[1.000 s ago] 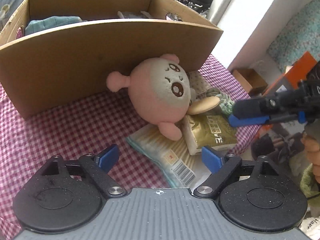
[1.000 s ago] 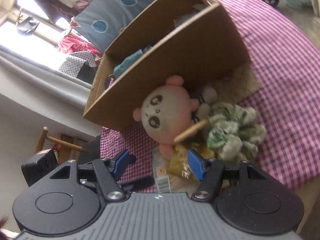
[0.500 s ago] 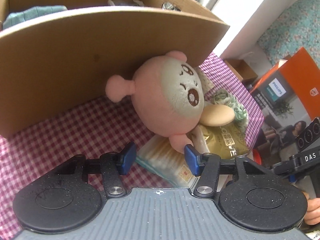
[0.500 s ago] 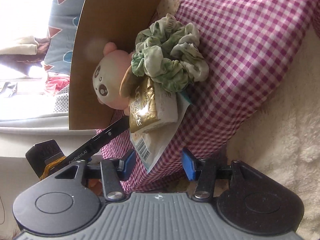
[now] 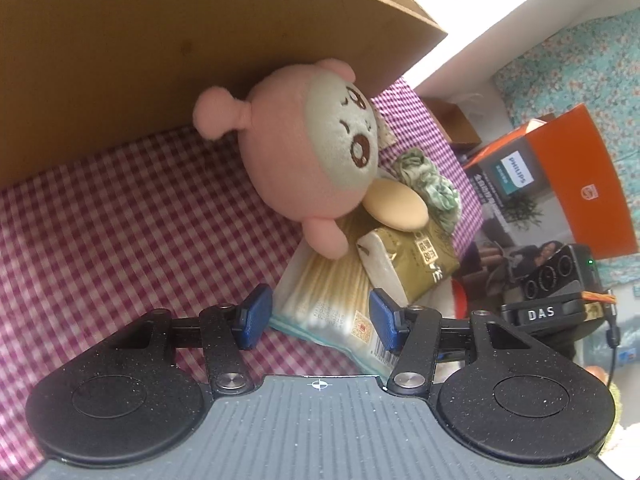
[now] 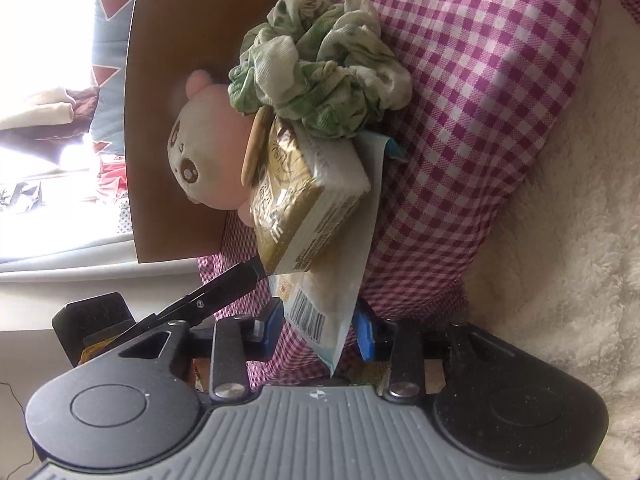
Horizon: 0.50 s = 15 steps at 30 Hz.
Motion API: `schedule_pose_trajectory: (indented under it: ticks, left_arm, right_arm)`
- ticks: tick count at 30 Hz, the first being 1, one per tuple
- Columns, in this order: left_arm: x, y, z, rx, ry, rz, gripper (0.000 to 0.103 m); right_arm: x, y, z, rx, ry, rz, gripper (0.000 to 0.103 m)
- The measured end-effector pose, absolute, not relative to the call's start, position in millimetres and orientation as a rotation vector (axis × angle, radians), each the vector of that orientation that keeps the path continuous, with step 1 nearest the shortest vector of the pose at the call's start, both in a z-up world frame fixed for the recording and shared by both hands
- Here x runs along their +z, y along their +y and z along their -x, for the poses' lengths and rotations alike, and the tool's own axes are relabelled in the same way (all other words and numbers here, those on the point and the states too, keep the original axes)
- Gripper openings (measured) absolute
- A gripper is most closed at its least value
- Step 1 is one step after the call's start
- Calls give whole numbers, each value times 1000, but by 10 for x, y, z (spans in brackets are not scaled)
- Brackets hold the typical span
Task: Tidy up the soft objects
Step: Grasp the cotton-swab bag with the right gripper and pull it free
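A pink plush toy (image 5: pixel 308 152) leans against the cardboard box (image 5: pixel 160 48) on the pink checked cloth (image 5: pixel 120 240). Beside it lie a green scrunchie (image 5: pixel 428 180), a beige powder puff (image 5: pixel 394 206), a gold tissue pack (image 5: pixel 412 260) and a clear bag of cotton swabs (image 5: pixel 332 300). My left gripper (image 5: pixel 318 318) is open, its jaws on either side of the swab bag's near end. My right gripper (image 6: pixel 318 330) is open around the bag's corner (image 6: pixel 320 320). The plush (image 6: pixel 204 152), scrunchie (image 6: pixel 320 80) and tissue pack (image 6: pixel 300 204) show in the right wrist view.
An orange Philips box (image 5: pixel 560 184) and a small cardboard box (image 5: pixel 452 120) stand off the table's right side. A white fluffy cover (image 6: pixel 560 200) lies beyond the cloth's edge. The left gripper's finger (image 6: pixel 224 288) reaches in by the tissue pack.
My left gripper moved forward and narrowed until its jaws flank the swab bag. My right gripper swung round to the table's side and closed in on the bag's corner.
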<state>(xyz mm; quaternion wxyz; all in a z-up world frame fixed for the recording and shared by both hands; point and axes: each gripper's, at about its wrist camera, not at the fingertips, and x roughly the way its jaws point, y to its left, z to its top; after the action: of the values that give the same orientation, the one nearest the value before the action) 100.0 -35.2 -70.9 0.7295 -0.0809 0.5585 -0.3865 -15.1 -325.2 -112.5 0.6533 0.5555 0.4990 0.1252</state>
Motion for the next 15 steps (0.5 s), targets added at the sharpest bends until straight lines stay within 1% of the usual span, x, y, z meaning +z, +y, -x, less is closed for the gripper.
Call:
schedule_pose_trajectory:
  ticks: [2,3,4,8,11,15]
  left_arm:
    - [-706,-297,-991,-867,1234,212,54]
    - [-704,-265,-990,-878,1239,235,54]
    - [-699,-222,-987,-888,1240,261,54]
    - [-651,-40,-990,-889,1219,322,53]
    - [-609,88,-997,-876,1192,352,53]
    - [-567,247,-1070,-831,1168,388,54]
  right_arm:
    - [-1093,-3206,162,299,1128,-1246,37]
    - [-1082,-3186,168,305,1128,-1242,28]
    - [-1057,-3187,157,327,1117,-1254,22]
    - [-898,-3110,105,374,1070,-1228,20]
    - [-856,-3062,61,401,1059,-1211,16]
    - [-809,-3025,32,453,1046,-1231,15]
